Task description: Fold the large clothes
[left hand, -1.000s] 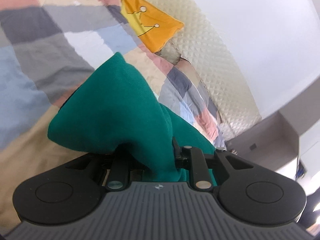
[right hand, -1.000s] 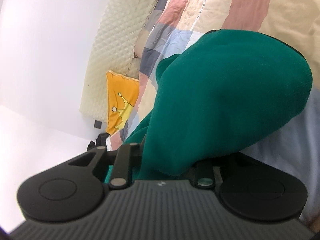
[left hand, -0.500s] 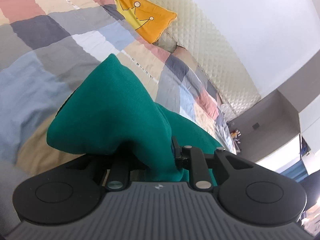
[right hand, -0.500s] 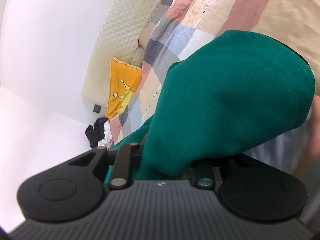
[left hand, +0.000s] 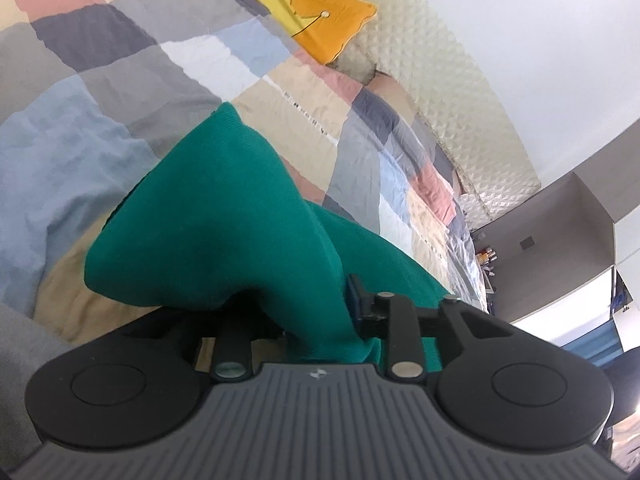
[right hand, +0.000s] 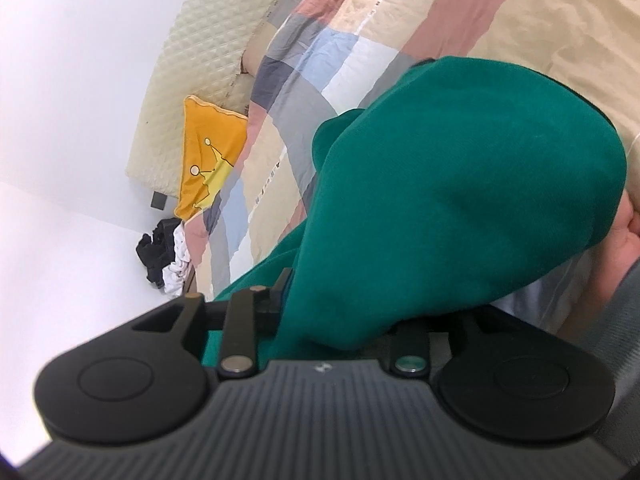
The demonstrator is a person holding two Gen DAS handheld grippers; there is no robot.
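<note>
A green knit garment (left hand: 224, 224) hangs bunched from my left gripper (left hand: 316, 320), which is shut on its fabric; the cloth drapes over and hides the fingertips. In the right wrist view the same green garment (right hand: 460, 208) bulges over my right gripper (right hand: 332, 320), which is shut on it, fingertips hidden under the cloth. Both grippers hold the garment above a patchwork bedspread (left hand: 120, 80), which also shows in the right wrist view (right hand: 400, 20).
An orange pillow (left hand: 316, 20) lies by the quilted cream headboard (left hand: 460, 92); the pillow also shows in the right wrist view (right hand: 208, 160). A pile of dark and white clothes (right hand: 164, 252) lies beside the bed. A hand (right hand: 628, 240) shows at the right edge.
Both grippers have shifted slightly with the garment still held; the bedspread and pillow sit a little differently in each view. The grip has not changed.
</note>
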